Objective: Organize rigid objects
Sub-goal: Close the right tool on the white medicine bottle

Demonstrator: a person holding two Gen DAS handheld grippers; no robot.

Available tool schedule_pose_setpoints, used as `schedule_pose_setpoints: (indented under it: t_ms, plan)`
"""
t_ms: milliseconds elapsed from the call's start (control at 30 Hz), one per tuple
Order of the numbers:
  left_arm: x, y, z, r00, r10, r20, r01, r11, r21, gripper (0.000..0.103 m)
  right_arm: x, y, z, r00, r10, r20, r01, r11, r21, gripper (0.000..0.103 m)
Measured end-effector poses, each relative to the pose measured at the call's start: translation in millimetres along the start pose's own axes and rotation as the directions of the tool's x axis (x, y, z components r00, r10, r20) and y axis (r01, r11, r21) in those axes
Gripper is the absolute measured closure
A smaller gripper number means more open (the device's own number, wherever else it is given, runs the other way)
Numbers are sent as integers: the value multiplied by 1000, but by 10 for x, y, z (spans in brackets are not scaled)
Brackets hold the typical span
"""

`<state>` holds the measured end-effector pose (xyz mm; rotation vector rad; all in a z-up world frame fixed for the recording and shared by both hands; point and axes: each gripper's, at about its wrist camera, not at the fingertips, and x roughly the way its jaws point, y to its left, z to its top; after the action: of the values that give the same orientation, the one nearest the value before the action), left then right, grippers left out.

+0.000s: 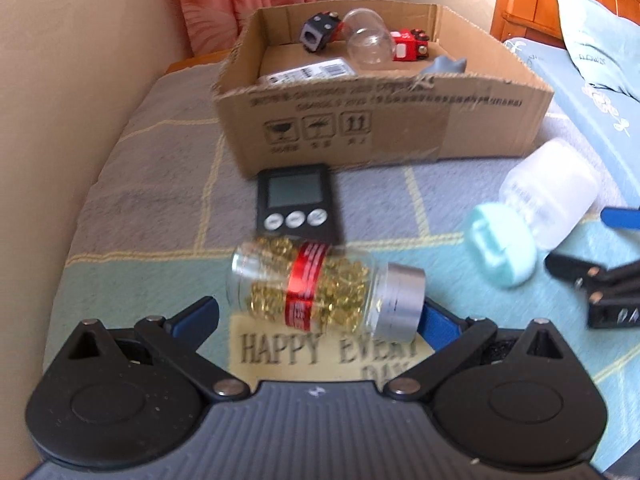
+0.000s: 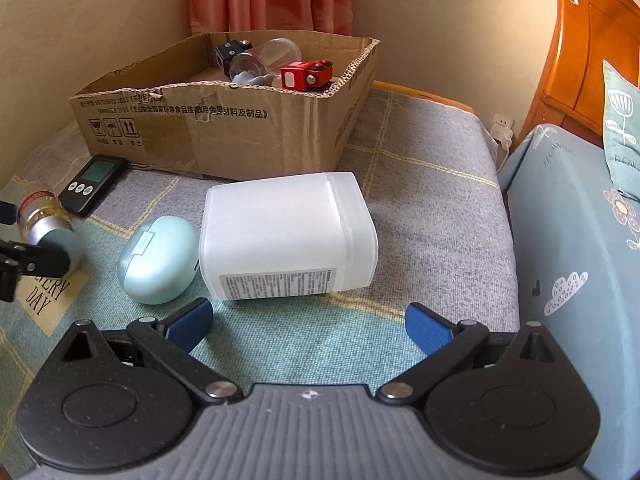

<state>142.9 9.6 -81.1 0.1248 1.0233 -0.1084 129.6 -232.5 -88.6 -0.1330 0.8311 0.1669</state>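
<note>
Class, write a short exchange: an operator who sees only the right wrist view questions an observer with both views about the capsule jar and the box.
Operator: Has the left gripper closed on the capsule jar?
Observer: No. The left gripper is open; the capsule jar lies on its side between its fingers.
Operator: The near wall hides the box floor. Anything flat in there?
Observer: Yes, a barcoded packet lies flat inside the cardboard box.
</note>
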Motion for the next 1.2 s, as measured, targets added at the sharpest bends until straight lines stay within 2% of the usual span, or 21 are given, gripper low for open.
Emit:
schedule_pose_setpoints:
  t_ms: [367, 600, 700, 733, 867, 1200]
  plan:
    - [129, 106, -58, 997, -59, 41, 59, 998, -11, 1, 9, 5, 23, 1000, 7, -14, -7, 1000, -9, 0]
    - [76, 80, -25, 994, -47, 96, 47, 999, -6, 1, 23, 30, 49, 1000, -4, -26, 4, 1000, 2, 0]
    - [62, 59, -38, 993, -46, 111, 46, 999, 4, 4, 30, 34, 64, 999, -5, -35, 5, 1000, 1, 0]
    - [61, 56, -46, 992, -53, 114, 52, 999, 7, 8, 34, 33, 71, 999, -2, -38, 2, 1000, -2, 0]
    - [44, 53, -65, 991, -58, 121, 56, 998, 19, 8, 24, 60, 97, 999, -13, -46, 11, 999, -38, 0]
    - [33, 36, -51, 990, -52, 127, 48, 998, 36, 7, -96, 62, 284, 1000, 25, -13, -26, 998, -51, 0]
